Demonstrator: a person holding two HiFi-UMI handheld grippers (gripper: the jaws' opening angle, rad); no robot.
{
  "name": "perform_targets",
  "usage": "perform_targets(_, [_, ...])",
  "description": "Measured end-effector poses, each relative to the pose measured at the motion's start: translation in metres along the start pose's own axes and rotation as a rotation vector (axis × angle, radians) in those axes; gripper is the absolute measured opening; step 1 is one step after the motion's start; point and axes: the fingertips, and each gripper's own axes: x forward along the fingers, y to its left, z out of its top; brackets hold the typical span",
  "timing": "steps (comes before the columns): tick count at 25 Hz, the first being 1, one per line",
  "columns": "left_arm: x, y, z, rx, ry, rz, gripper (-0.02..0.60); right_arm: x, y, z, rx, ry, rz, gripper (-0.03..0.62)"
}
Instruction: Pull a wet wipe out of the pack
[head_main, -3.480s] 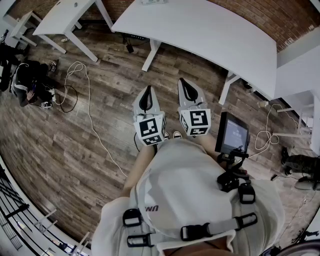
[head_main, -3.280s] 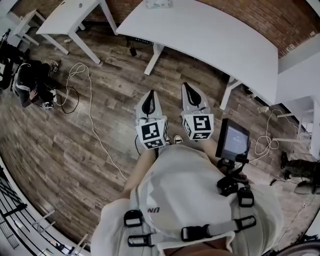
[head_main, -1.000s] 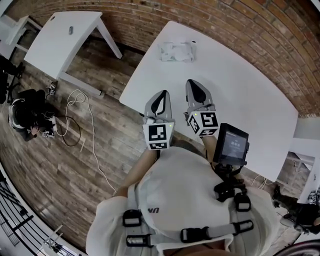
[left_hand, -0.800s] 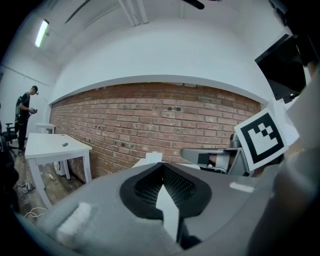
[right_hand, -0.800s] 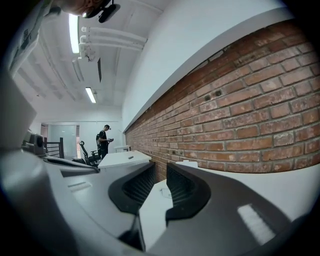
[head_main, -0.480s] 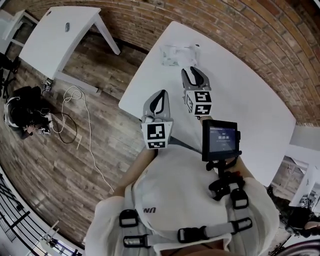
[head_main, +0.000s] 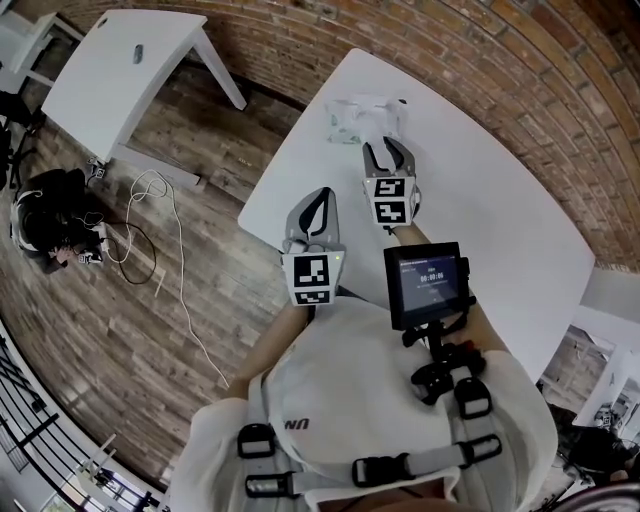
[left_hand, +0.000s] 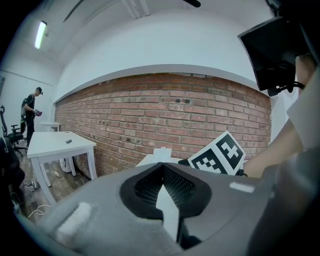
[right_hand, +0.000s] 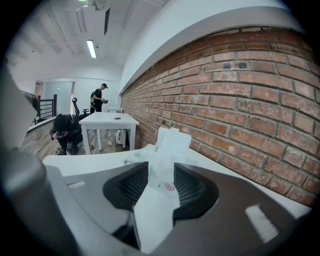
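Note:
The wet wipe pack (head_main: 364, 116) lies at the far end of the white table (head_main: 480, 200), pale and crinkled, with a white flap standing up from its top (right_hand: 171, 138). My right gripper (head_main: 388, 145) reaches out just short of the pack. Its jaws are opening, and nothing is pressed between them; the pack shows ahead through the gap (right_hand: 160, 172). My left gripper (head_main: 317, 196) hangs back over the table's near edge, shut and empty. In the left gripper view (left_hand: 163, 167) the pack (left_hand: 156, 152) sits beyond the tips, and the right gripper's marker cube (left_hand: 218, 153) is at the right.
A brick wall (head_main: 520, 80) runs behind the table. A second white table (head_main: 120, 65) stands to the left, with a cable (head_main: 170, 240) on the wood floor and a crouching person (head_main: 45, 225) beyond it. A small screen (head_main: 426, 284) rides on the right forearm.
The right gripper has moved forward and down to the pack and its jaws have parted. The left gripper has moved a little forward over the table edge.

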Motion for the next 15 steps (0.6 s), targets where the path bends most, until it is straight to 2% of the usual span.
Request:
perform_targets(3, [-0.004, 0.000, 0.001, 0.000, 0.005, 0.008, 0.003, 0.001, 0.000, -0.001, -0.012, 0.016, -0.008, 0.151])
perform_targets(7, [-0.006, 0.004, 0.003, -0.006, 0.002, 0.022, 0.003, -0.001, -0.001, -0.001, -0.030, 0.028, -0.031, 0.029])
perform_targets(15, [-0.002, 0.007, 0.003, -0.003, 0.000, 0.015, 0.003, -0.013, -0.004, 0.015, -0.007, -0.028, -0.046, 0.015])
